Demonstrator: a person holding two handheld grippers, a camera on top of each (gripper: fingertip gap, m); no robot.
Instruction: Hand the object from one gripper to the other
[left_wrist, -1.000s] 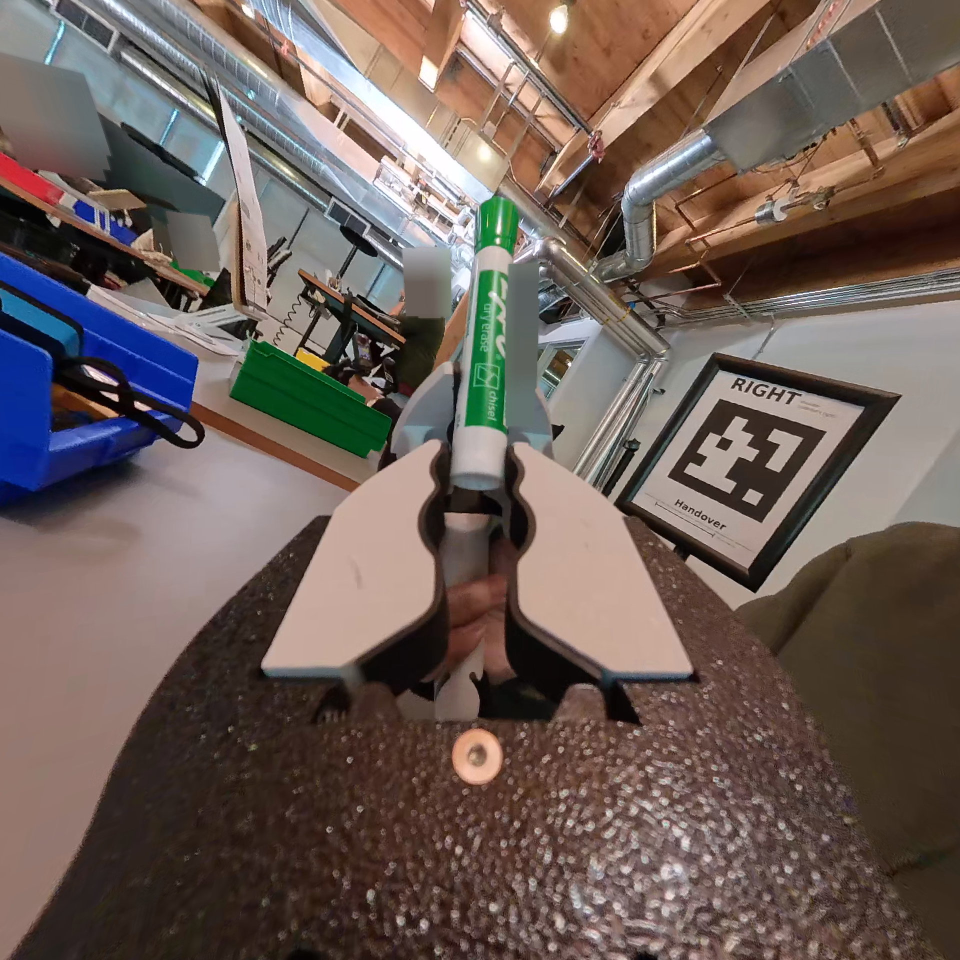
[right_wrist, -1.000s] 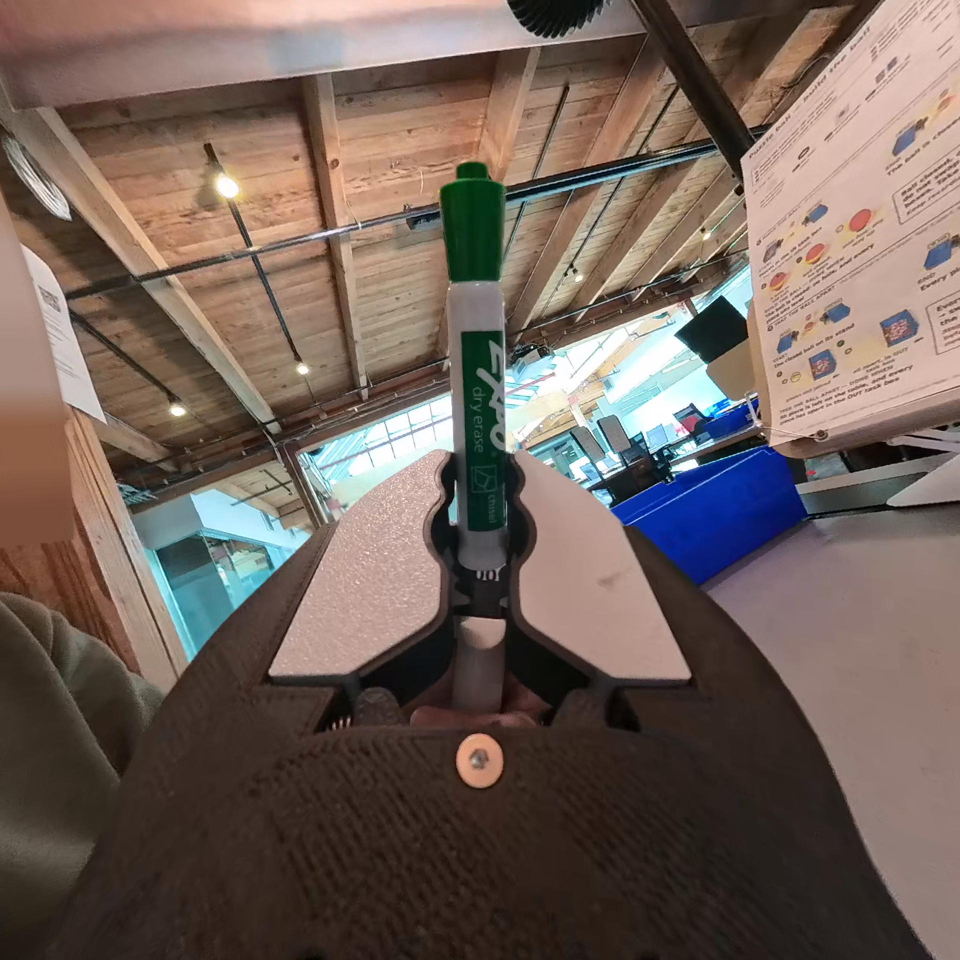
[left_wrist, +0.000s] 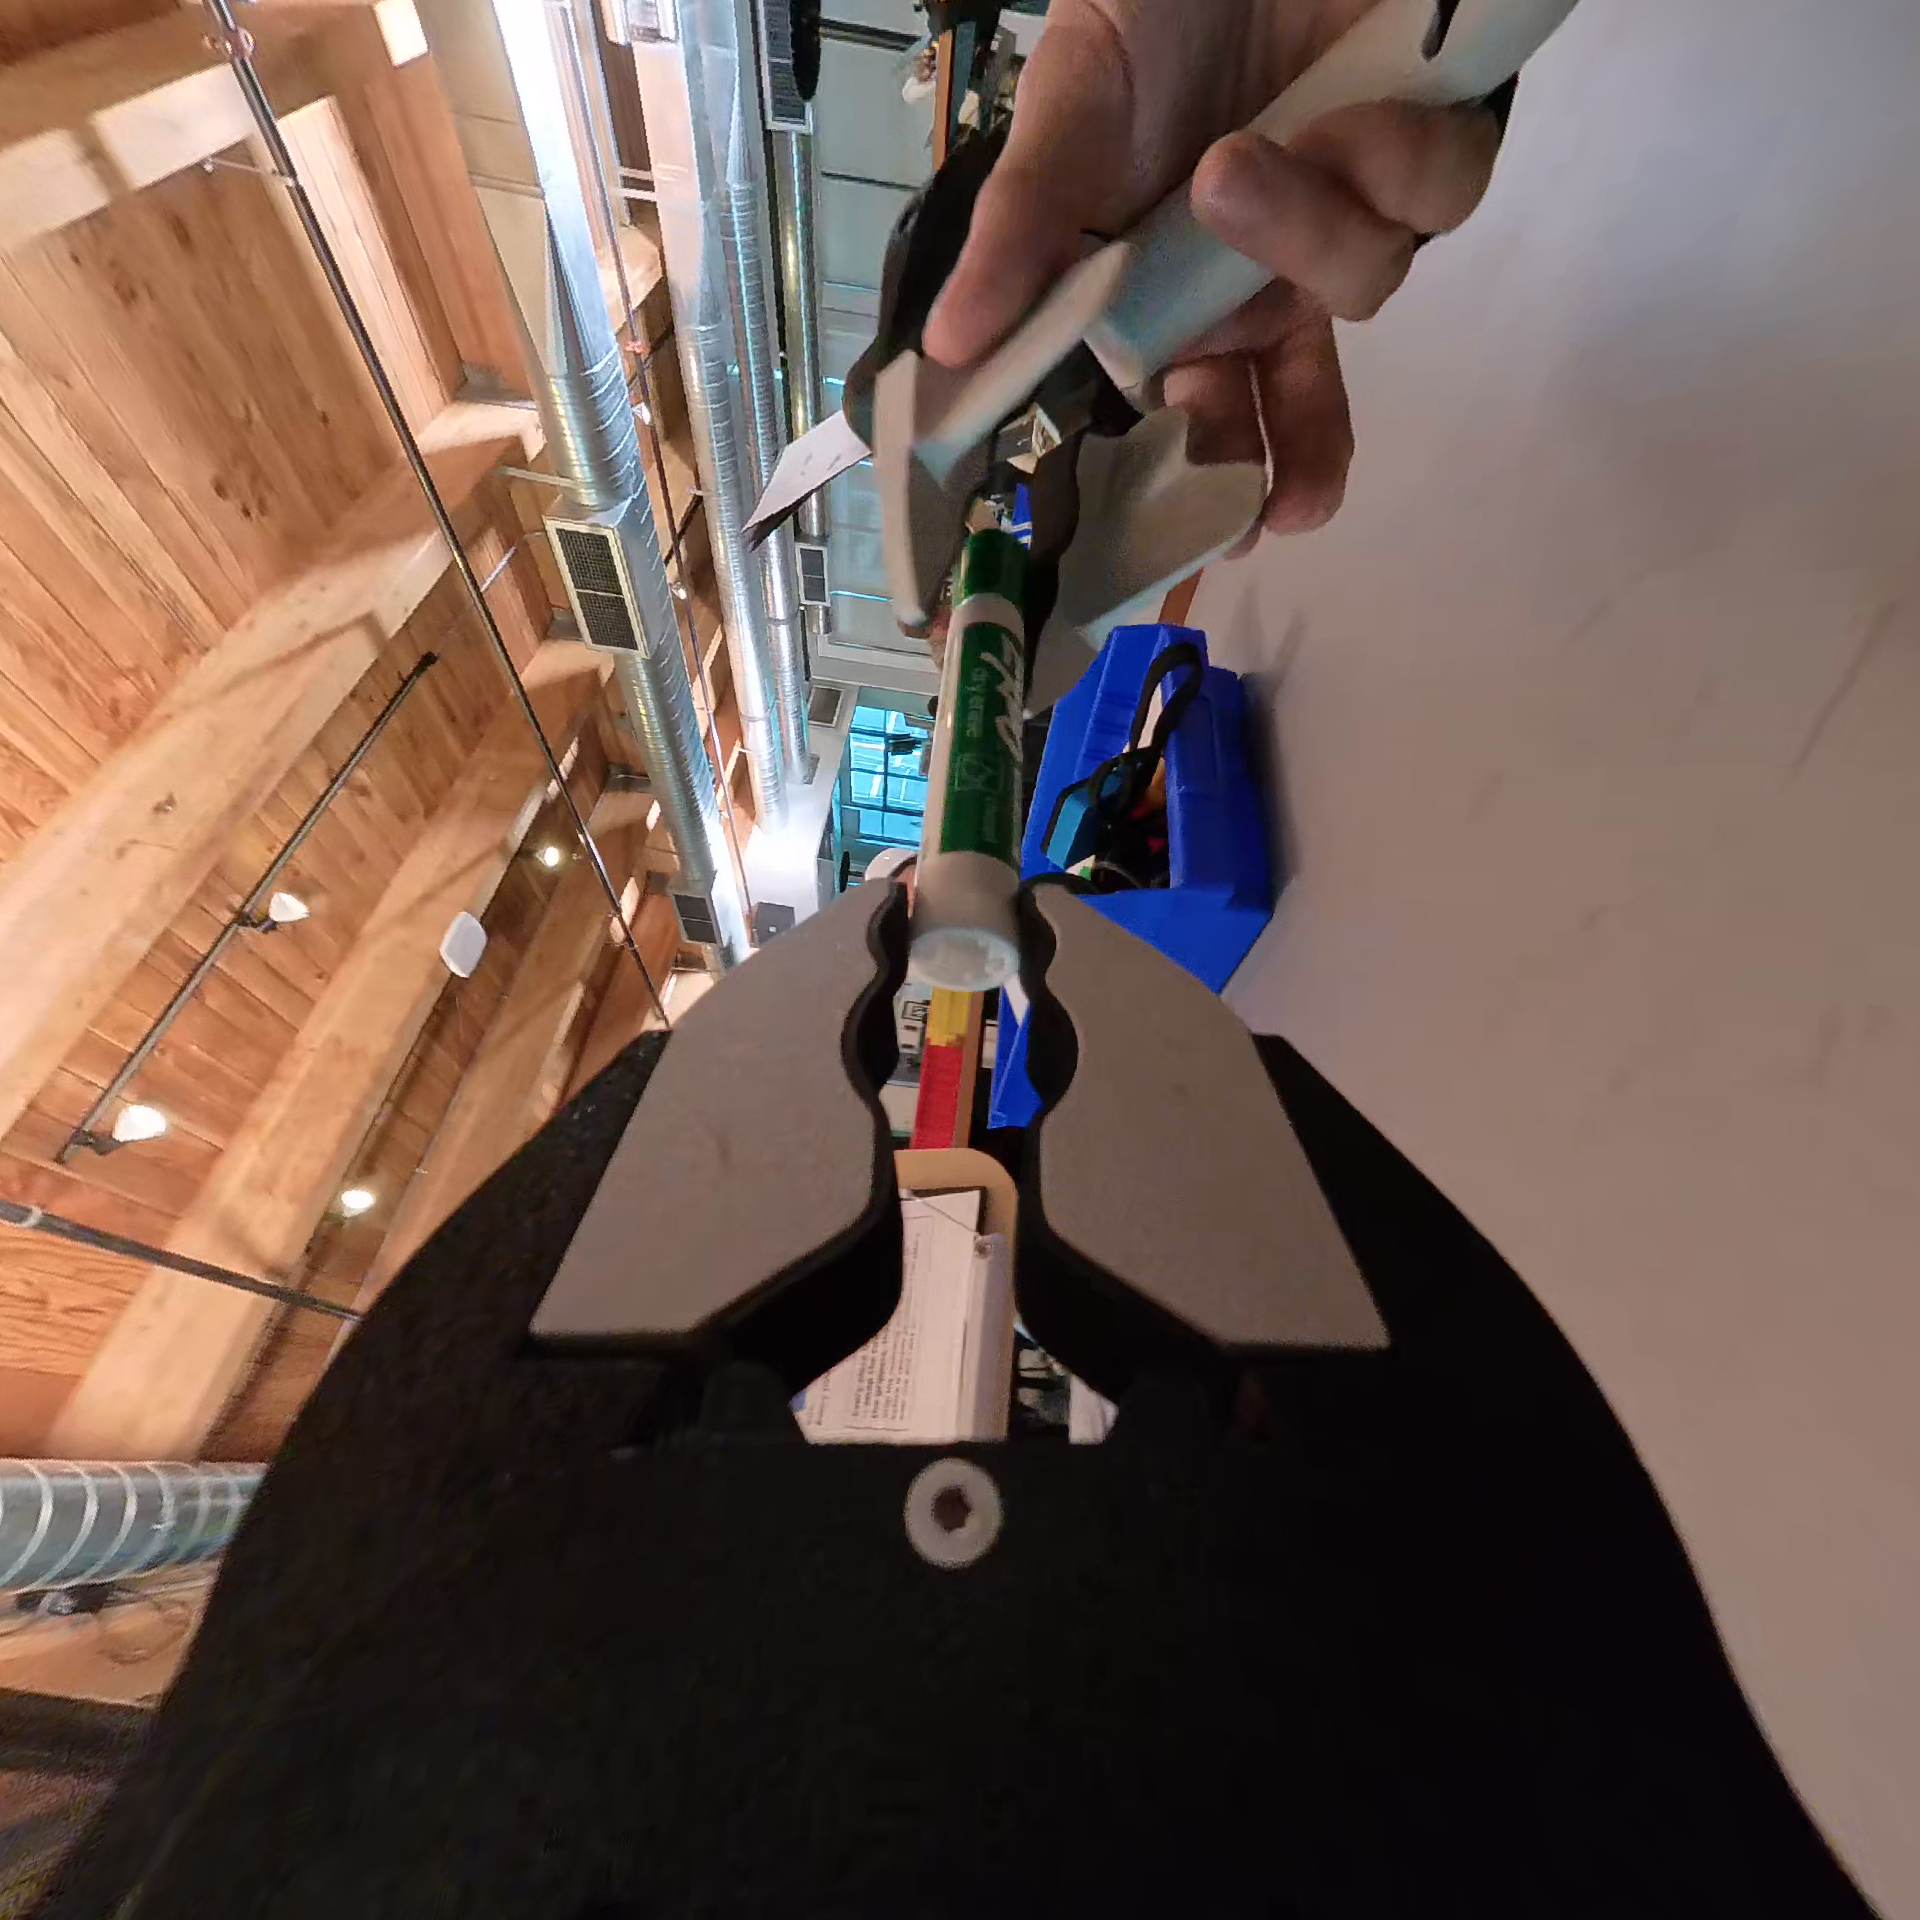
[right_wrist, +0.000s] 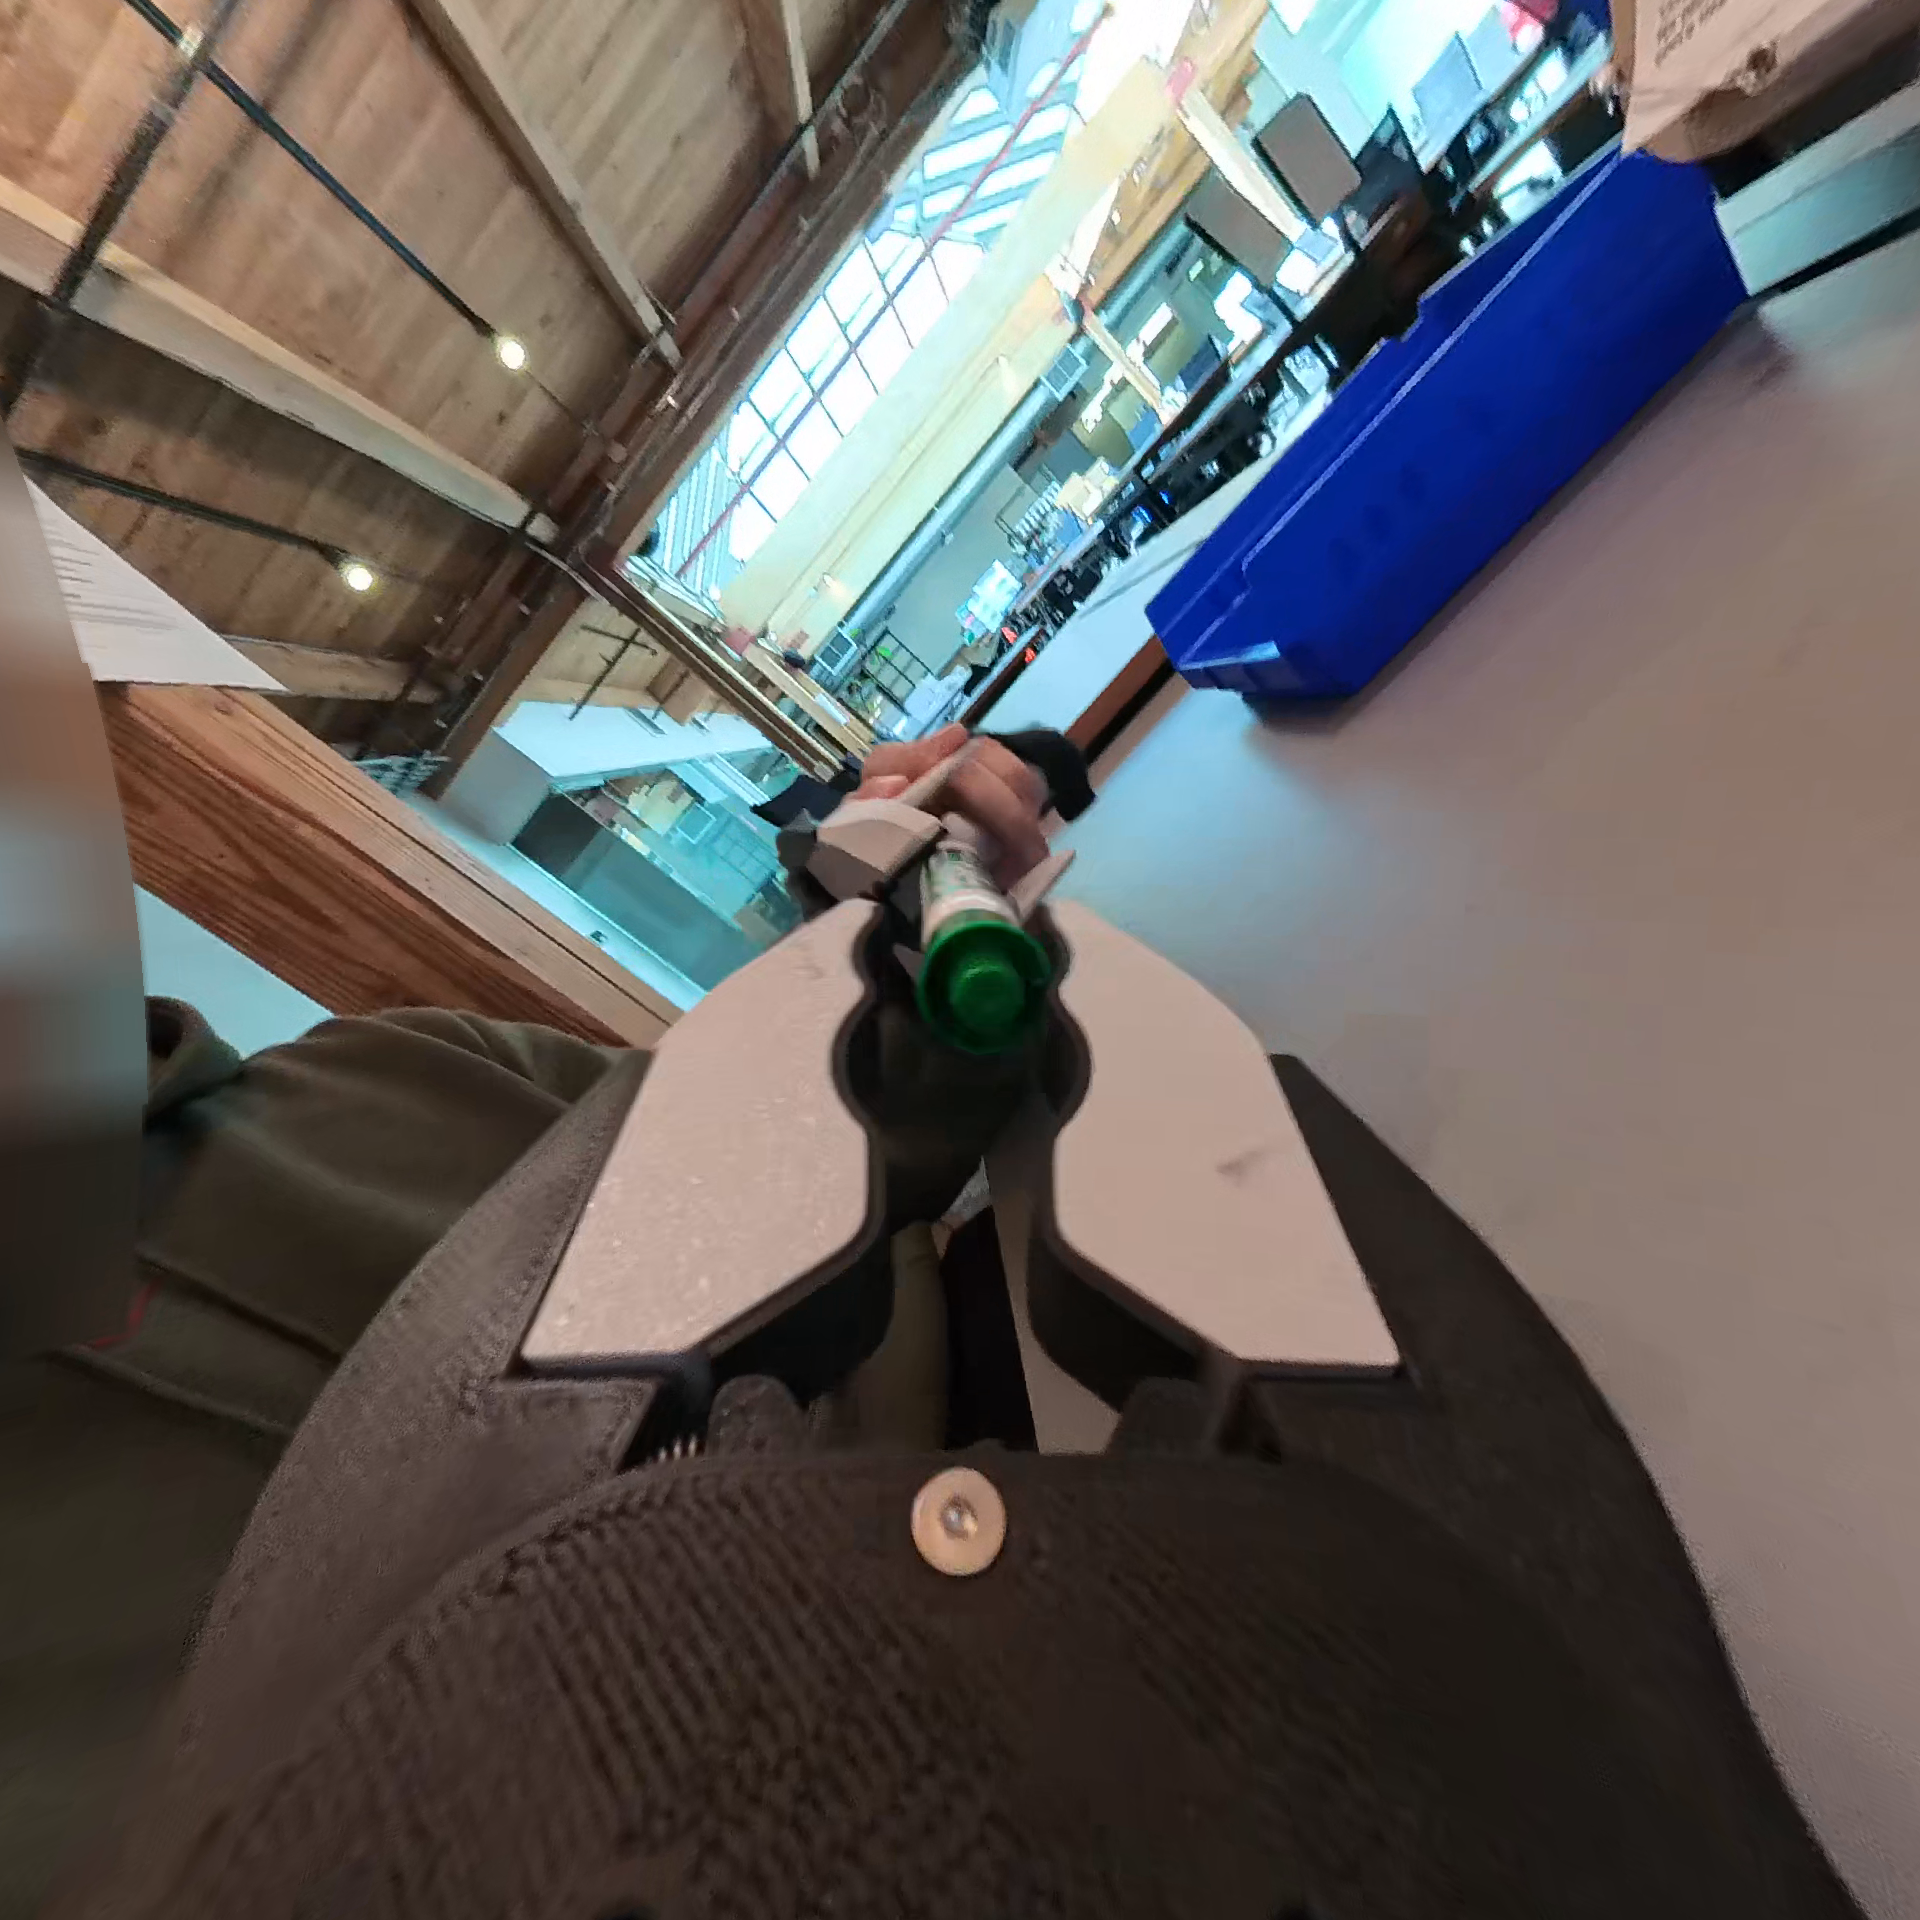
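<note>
A green-and-white dry-erase marker (left_wrist: 977, 748) spans between my two grippers, which face each other above a grey table. My left gripper (left_wrist: 961, 914) is shut on the marker's white tail end at its fingertips. In the left wrist view, a hand holds my right gripper (left_wrist: 987, 613), whose jaws stand spread around the green cap end. In the right wrist view, the green cap (right_wrist: 977, 987) lies between the tips of my right gripper (right_wrist: 961, 935), with a gap on its left side. The left gripper (right_wrist: 935, 894) shows beyond it, on the marker.
A blue bin (left_wrist: 1143, 831) holding cables stands on the grey table (left_wrist: 1558, 935); it also shows in the right wrist view (right_wrist: 1455, 468). A sheet on a stand (left_wrist: 935, 1320) is behind the left jaws. An olive sleeve (right_wrist: 312, 1143) is at left. There is about 6 cm between the tips of the two grippers.
Both views have swung round. The grippers, side by side and both shut on the marker before, now face each other. The right jaws have widened around the cap.
</note>
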